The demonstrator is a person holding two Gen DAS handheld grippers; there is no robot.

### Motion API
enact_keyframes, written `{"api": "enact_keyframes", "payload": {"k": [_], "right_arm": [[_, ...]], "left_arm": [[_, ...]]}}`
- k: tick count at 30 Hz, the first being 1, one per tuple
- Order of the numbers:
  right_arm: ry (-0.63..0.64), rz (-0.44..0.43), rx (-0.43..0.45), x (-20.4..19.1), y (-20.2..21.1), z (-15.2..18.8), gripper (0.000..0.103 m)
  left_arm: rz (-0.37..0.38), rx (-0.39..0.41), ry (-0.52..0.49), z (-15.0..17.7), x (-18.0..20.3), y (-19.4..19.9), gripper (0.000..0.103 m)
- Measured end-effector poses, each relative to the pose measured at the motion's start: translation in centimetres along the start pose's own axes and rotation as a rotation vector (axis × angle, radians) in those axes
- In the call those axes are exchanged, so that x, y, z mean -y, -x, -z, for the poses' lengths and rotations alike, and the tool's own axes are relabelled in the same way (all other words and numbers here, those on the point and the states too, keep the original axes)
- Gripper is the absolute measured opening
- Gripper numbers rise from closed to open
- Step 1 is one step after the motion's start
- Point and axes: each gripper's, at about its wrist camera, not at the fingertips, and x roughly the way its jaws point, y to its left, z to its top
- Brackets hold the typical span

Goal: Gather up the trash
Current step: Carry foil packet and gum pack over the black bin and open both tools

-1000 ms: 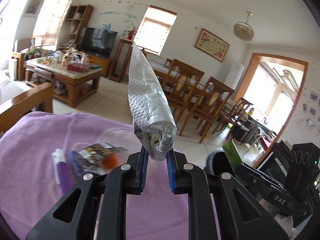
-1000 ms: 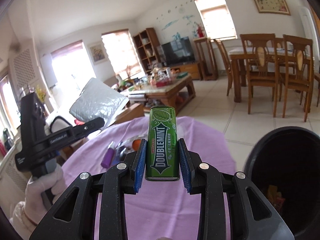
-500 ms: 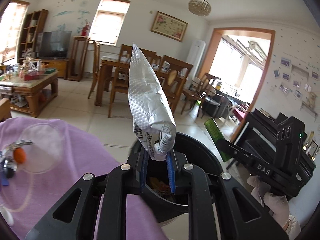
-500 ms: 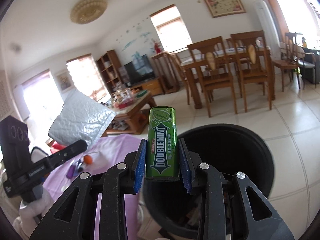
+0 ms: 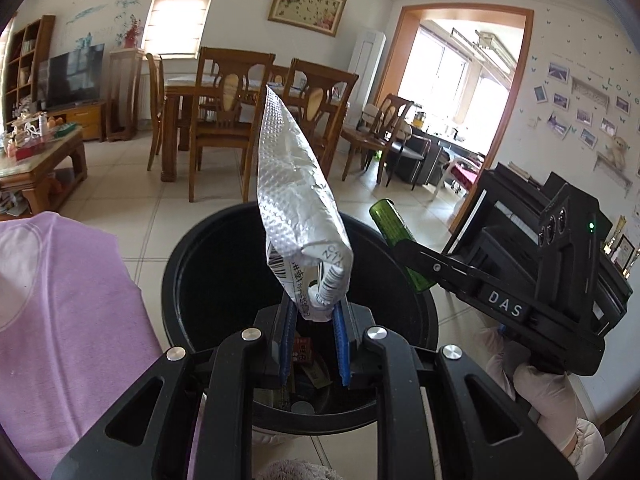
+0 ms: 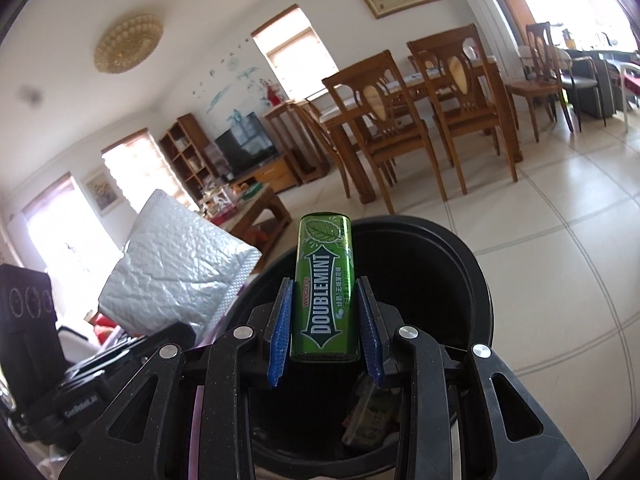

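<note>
left gripper [image 5: 312, 344] clenched on silver pouch [image 5: 296, 208], right gripper [image 6: 326, 336] on green gum pack [image 6: 325, 292] (both above black bin [image 5: 180, 264])

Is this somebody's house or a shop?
Most likely a house, a living and dining room in one. You can see a wooden dining table with chairs, a TV by a bookshelf, and a framed picture on the wall.

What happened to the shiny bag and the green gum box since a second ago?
Both grippers swung away from the purple cloth to hang over the black trash bin. Nothing was let go: the left gripper still pinches the silver packet, and the right gripper still clamps the green gum box.
</note>
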Motion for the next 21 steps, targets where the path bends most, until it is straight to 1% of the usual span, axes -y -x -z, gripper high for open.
{"api": "enact_keyframes", "payload": {"k": [8,14,16,21], "right_arm": [[-0.036,0.003,-0.013,0.6,-1.8,0.3,0.032],[-0.05,0.006,-0.025,0.0,-2.6,-0.1,0.033],[-0.053,-0.003,-0.029,0.0,-2.9,-0.1,0.033],[-0.043,-0.005,-0.02,-0.5,-2.9,-0.4,0.033]], "left_arm": [[-0.005,-0.03,-0.009,0.5,0.2,-0.7,0.018],[-0.012,-0.06,-0.011,0.8,0.3,-0.8,0.019],[-0.018,-0.067,-0.01,0.8,0.4,-0.7,0.021],[-0.036,-0.07,-0.022,0.8,0.7,-0.2,0.022]]}}
